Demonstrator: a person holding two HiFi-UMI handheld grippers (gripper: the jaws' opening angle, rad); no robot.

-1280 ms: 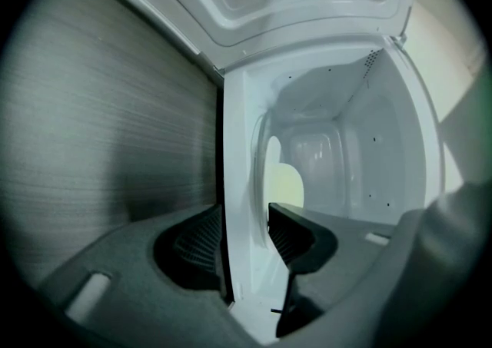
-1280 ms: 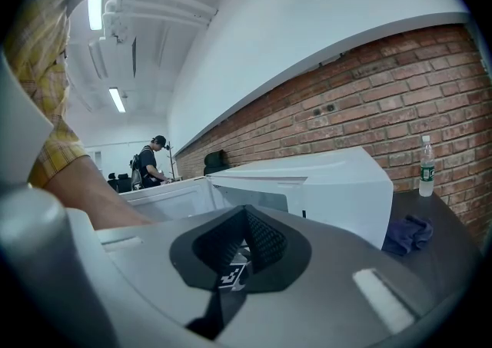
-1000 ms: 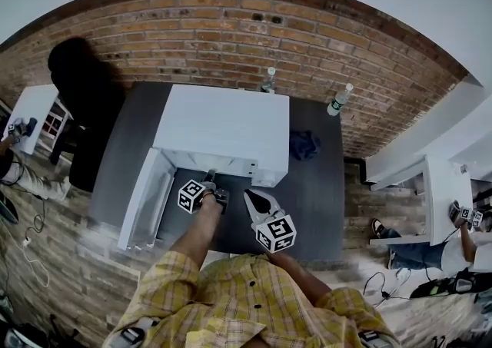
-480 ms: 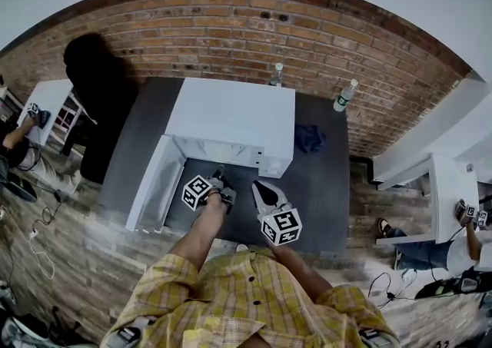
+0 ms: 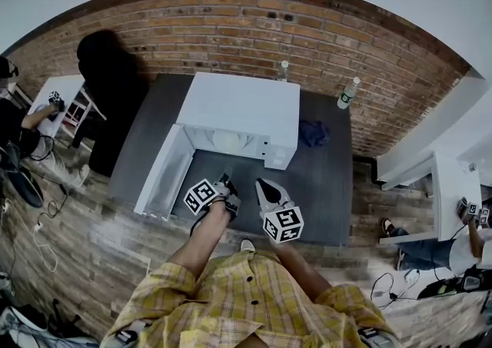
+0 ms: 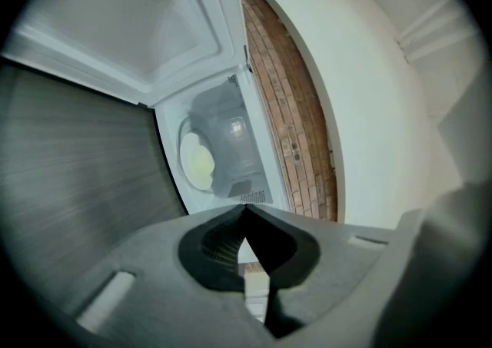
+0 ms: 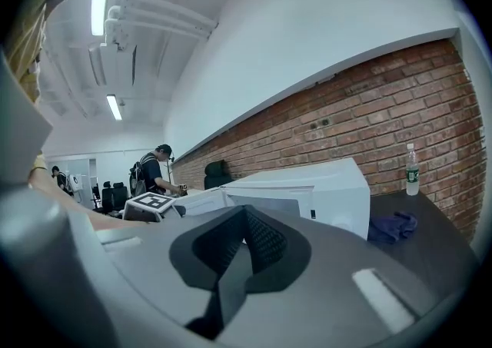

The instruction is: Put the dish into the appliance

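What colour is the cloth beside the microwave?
The cloth is dark blue, clearest in the right gripper view.

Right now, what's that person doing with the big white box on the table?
A person holds a claw in each hand in front of a white microwave on a dark table. Its door is open, and the dish already sits inside. The left claw and the right claw are both shut and empty.
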